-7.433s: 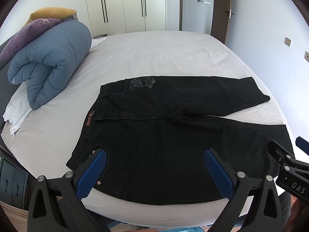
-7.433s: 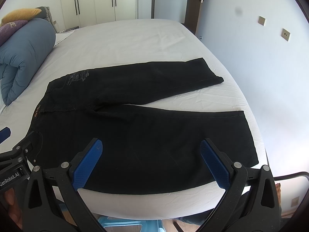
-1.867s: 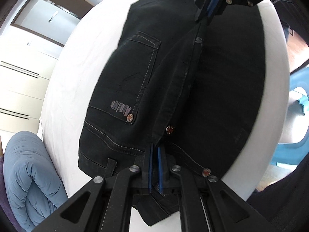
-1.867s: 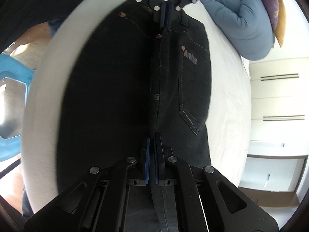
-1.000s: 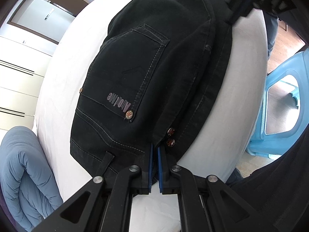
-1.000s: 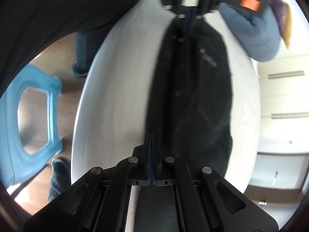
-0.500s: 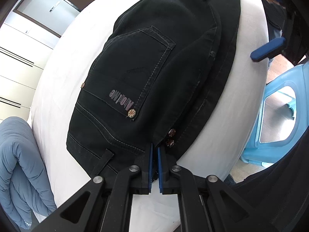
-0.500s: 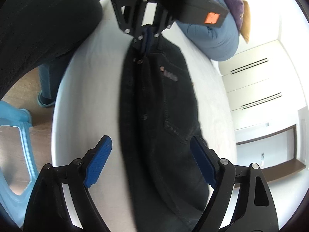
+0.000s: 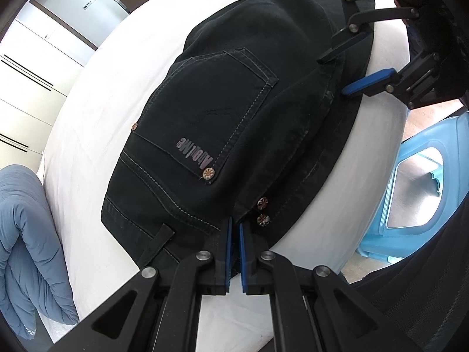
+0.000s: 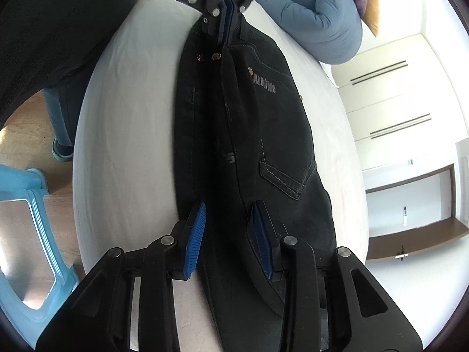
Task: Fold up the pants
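The black pants (image 9: 234,123) lie folded lengthwise on the white bed (image 9: 96,96), back pocket with grey lettering facing up. My left gripper (image 9: 234,228) is shut on the pants' waistband edge beside two copper rivets. It also shows at the top of the right wrist view (image 10: 227,33), still pinching the waistband. My right gripper (image 10: 228,228) is open, its blue pads straddling the folded pants (image 10: 249,135) farther down the leg side. In the left wrist view the right gripper (image 9: 351,70) hovers open over the pants' side seam.
A rolled blue duvet (image 9: 26,249) lies at the head of the bed, also in the right wrist view (image 10: 316,14). A light blue plastic stool (image 9: 416,187) stands on the wooden floor by the bed edge. White wardrobes (image 10: 390,99) line the far wall.
My right gripper has let go of the pants, opened, and its jaws have since narrowed around the fold. The left gripper stays shut on the waistband.
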The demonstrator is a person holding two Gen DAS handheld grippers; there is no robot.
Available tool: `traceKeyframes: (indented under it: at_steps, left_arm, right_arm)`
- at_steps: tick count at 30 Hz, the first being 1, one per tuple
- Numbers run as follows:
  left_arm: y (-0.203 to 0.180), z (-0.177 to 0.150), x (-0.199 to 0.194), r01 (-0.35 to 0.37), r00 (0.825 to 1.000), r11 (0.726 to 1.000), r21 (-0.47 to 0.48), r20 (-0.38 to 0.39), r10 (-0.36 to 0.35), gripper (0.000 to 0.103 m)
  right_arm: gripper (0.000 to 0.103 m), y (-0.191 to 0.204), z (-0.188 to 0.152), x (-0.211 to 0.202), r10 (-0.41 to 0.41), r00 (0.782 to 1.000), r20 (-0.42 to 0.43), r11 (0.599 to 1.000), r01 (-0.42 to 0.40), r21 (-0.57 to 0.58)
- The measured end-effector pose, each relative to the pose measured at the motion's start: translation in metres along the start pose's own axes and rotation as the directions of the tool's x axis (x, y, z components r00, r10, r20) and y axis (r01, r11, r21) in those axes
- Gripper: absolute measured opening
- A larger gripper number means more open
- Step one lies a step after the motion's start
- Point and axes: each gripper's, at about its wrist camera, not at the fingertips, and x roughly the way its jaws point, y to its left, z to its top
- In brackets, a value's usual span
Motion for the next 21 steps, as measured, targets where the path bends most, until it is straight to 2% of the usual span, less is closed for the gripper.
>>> traceKeyframes:
  at_steps: [3,7,11,14,21]
  left_arm:
    - [0.001,-0.001,-0.003,0.001,1.000,1.000,0.002,0.003,-0.001,0.004]
    - [-0.004,-0.002,-0.002,-0.004,1.000,1.000,0.021,-0.003,0.004,0.004]
    - [-0.014,-0.002,0.001,-0.012,1.000,0.998,0.068,-0.020,0.013,0.004]
    - [-0.017,-0.003,0.001,-0.003,1.000,0.998,0.068,-0.022,0.005,0.005]
    - [-0.026,-0.002,0.010,-0.022,0.999,0.994,0.108,-0.032,0.026,0.005]
  right_arm:
    - [0.006,-0.005,0.003,0.007,0.018,1.000,-0.025,1.000,-0.018,0.021]
    - [0.004,-0.008,0.002,0.005,0.032,0.999,-0.018,0.999,-0.032,0.035]
    - [0.004,-0.008,0.001,-0.003,0.028,0.999,-0.014,1.000,-0.028,0.006]
    - [0.004,-0.004,0.002,-0.009,0.031,0.999,-0.017,0.999,-0.031,-0.010]
    - [0.004,0.005,0.003,0.007,0.047,0.997,-0.056,0.998,-0.049,-0.040]
